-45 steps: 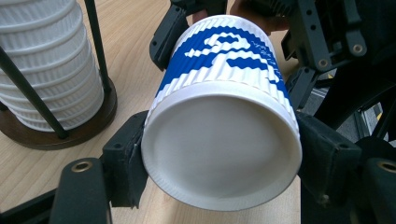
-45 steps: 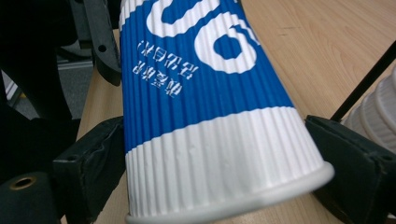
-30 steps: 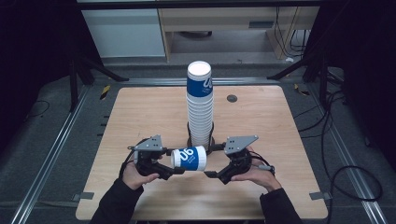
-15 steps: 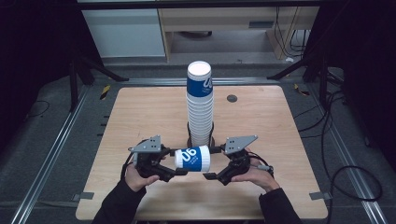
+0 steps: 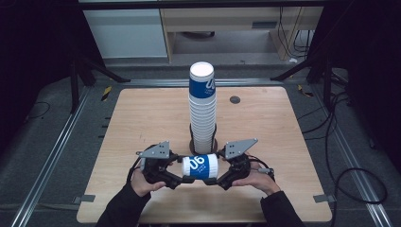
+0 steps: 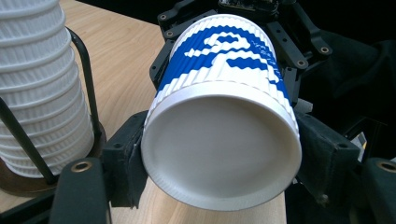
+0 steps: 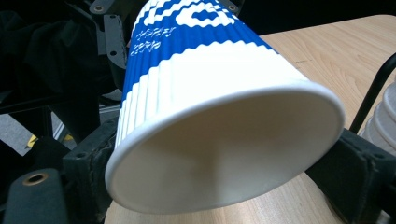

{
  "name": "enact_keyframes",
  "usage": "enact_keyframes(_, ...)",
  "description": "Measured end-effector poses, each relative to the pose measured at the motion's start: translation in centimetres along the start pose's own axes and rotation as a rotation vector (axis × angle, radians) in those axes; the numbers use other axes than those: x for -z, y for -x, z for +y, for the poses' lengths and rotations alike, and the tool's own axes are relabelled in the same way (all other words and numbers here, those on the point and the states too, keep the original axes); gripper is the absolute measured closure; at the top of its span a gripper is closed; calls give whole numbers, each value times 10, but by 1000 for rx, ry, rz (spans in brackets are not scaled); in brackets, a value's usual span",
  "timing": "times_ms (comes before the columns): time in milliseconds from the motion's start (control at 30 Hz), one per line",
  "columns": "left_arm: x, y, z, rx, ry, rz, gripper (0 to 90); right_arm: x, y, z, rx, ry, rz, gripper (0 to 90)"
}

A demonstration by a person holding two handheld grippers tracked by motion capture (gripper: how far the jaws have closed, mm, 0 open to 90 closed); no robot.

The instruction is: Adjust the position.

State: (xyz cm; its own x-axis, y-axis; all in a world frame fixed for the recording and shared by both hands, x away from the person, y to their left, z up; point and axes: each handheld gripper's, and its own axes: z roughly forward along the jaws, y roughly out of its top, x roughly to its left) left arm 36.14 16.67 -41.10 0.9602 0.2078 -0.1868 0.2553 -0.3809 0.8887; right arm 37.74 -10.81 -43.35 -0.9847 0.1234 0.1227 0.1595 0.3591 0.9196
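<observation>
One cup (image 5: 200, 166) lies on its side above the counter (image 5: 142, 118), held between both tools, just in front of the tall stack (image 5: 202, 111) in its wire holder (image 5: 204, 143). The left tool (image 5: 177, 176) is clamped on the cup's base end. The right tool (image 5: 215, 177) has just been closing on the open rim end; its pads appear to touch the rim. Judged state: cup taken off the stack, handover between tools under way, placing still to do.
</observation>
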Motion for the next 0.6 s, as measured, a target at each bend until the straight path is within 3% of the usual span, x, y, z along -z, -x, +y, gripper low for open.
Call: enact_keyframes(600,7,0,4,1,3,32,248,6,-1,2,21,6,-24,147)
